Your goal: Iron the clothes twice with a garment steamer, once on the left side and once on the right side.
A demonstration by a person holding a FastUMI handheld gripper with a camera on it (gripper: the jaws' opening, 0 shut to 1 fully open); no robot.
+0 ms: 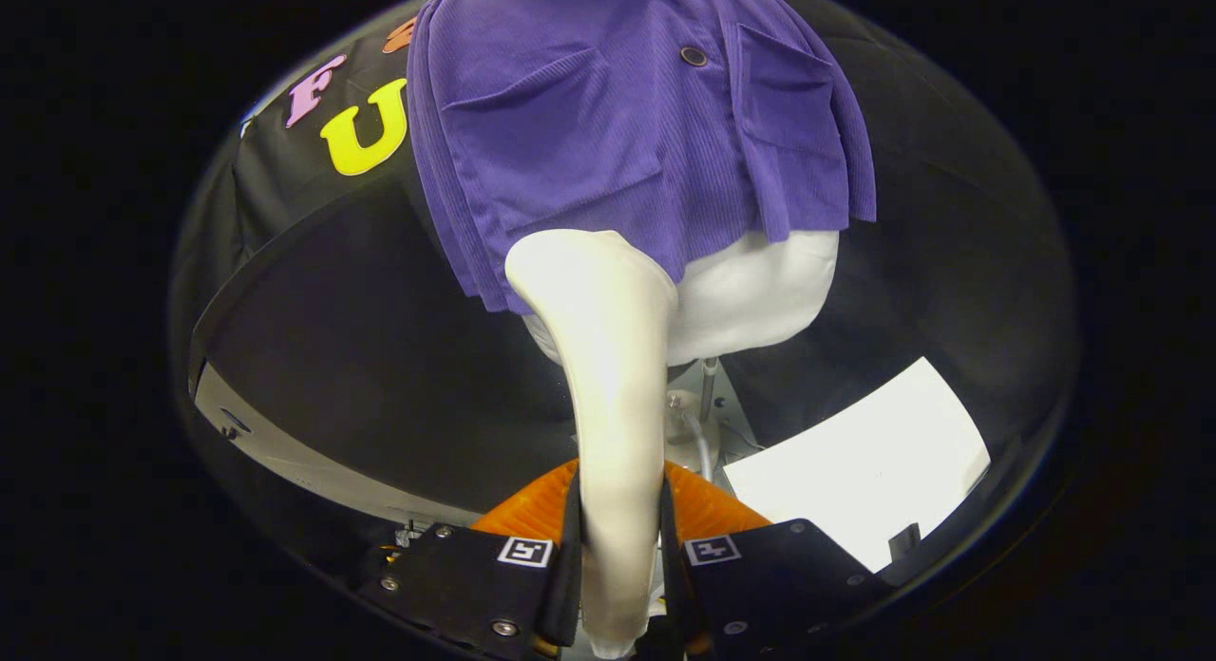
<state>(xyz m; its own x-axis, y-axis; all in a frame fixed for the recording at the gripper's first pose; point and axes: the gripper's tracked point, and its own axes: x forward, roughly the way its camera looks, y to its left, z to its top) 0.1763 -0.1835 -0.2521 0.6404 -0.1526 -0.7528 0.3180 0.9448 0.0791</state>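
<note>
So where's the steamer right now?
In the gripper view the steamer is clamped between the tool's two fingers, its head reaching up to the purple shirt's lower hem on the mannequin.

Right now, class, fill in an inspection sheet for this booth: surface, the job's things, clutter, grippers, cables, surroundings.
Surface: white sheet lying beyond the jaws, to one side of the stand.
Job's things: cream garment steamer held upright, head at the hem of the purple shirt; shirt hangs on a white mannequin torso.
Clutter: nothing seen.
Grippers: gripper, jaws closed on the steamer's handle from both sides.
Cables: a thin clear tube or cord by the metal pole; cannot tell which.
Surroundings: black cloth wall.
</note>
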